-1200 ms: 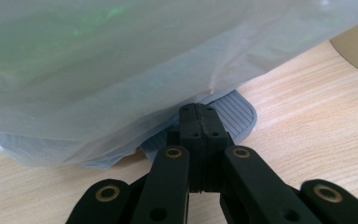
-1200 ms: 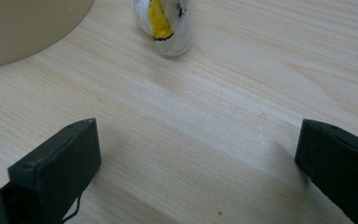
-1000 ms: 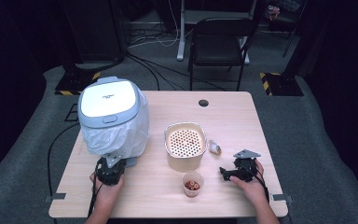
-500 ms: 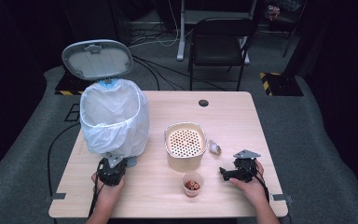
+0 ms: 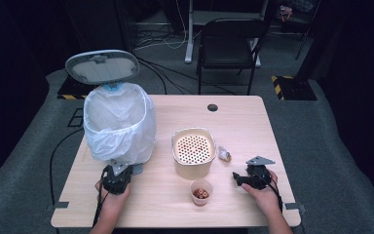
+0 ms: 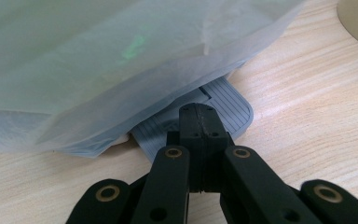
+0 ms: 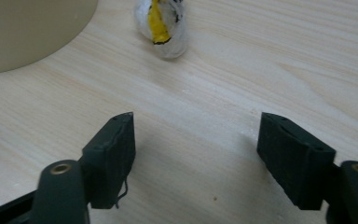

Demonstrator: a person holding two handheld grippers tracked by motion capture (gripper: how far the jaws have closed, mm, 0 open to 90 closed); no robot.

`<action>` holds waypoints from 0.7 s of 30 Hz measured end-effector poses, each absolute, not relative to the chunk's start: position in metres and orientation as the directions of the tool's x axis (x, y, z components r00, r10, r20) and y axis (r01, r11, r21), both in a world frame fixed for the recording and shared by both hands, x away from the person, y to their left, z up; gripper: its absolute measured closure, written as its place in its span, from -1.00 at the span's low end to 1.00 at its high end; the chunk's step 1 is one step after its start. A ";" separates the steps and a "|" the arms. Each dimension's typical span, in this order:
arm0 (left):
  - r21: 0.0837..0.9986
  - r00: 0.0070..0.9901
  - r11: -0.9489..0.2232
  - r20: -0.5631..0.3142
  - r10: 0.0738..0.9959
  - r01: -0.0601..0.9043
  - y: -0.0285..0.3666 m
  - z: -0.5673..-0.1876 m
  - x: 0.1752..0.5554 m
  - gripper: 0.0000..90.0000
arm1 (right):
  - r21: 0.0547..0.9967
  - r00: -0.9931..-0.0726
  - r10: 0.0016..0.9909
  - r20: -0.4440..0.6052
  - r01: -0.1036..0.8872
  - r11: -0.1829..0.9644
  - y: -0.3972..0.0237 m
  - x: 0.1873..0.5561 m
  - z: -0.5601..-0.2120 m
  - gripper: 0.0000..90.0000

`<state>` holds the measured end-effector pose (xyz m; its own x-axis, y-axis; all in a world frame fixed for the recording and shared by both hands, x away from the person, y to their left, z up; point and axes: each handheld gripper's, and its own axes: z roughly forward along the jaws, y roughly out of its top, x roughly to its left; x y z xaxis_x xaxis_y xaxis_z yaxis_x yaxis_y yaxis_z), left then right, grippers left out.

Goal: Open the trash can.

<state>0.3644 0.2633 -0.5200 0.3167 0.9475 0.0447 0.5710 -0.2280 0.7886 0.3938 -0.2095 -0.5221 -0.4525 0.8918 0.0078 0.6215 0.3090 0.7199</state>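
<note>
A pedal bin [image 5: 119, 126] lined with a white bag stands at the table's left, its grey lid [image 5: 102, 67] raised upright behind it. My left gripper [image 5: 114, 173] is shut, and its closed tips [image 6: 199, 112] rest on the bin's grey ribbed pedal [image 6: 223, 100] under the bag's hanging edge. My right gripper [image 5: 236, 178] lies low on the right side of the table; its jaws have just been closing and stand apart [image 7: 196, 149] over bare wood with nothing between them. A crumpled white and yellow wrapper [image 7: 162, 23] lies ahead of it.
A beige container with a perforated insert [image 5: 193, 148] stands mid-table, the wrapper [image 5: 223, 154] just to its right. A small cup of brown pieces [image 5: 200, 192] sits near the front edge. A chair [image 5: 229, 44] stands beyond the table.
The bin's lid has swung up from closed to upright and stays there. Both hands have kept their places.
</note>
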 end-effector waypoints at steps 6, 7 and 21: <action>0.789 0.318 -0.228 0.043 0.947 0.571 0.264 -0.520 0.365 1.00 | 0.733 -0.450 0.892 0.030 0.617 0.287 -0.208 0.381 -0.501 -0.16; 0.789 0.319 -0.228 0.043 0.947 0.571 0.264 -0.520 0.365 1.00 | 0.733 -0.450 0.892 0.030 0.617 0.287 -0.208 0.381 -0.501 -0.16; 0.785 0.322 -0.241 0.057 0.945 0.570 0.263 -0.520 0.365 1.00 | 0.767 -0.491 0.868 0.070 0.583 0.268 -0.193 0.389 -0.474 0.04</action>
